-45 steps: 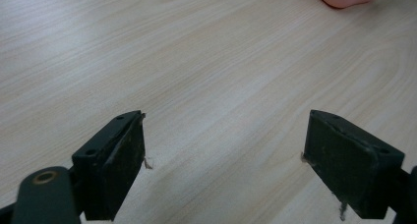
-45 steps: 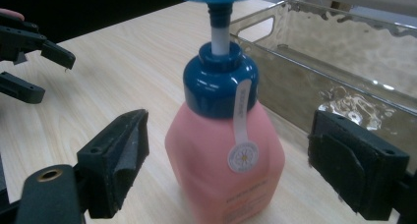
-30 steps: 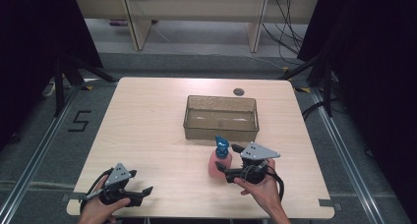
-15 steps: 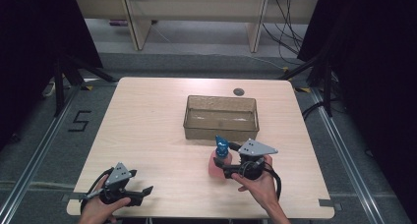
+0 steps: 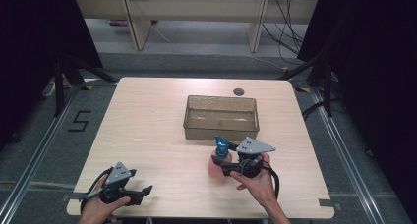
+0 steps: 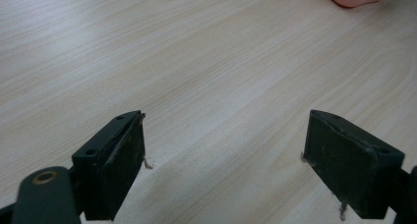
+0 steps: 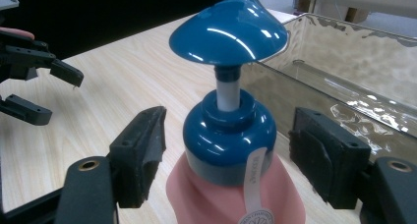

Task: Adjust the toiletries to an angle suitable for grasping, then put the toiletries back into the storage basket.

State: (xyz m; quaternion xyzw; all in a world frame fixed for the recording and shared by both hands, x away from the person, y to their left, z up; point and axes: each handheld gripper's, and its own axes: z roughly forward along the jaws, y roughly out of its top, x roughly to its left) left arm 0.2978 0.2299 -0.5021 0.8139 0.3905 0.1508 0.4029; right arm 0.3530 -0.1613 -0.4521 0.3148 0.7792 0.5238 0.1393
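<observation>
Right claw spread wide around the blue collar of a pink pump bottle with blue mushroom-shaped cap, not touching, clear plastic bin just beyond, left claw released over bare pale wood worktop

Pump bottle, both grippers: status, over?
Right gripper open, jaws either side of the pink pump bottle. Left gripper open, empty. Clear bin just beyond.

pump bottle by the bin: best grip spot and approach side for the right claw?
Probably the blue collar of the pump bottle, below the wide pump head, which overhangs and moves. Approach level from the person's side, as the right claw now straddles it, open; the clear bin blocks behind.
</observation>
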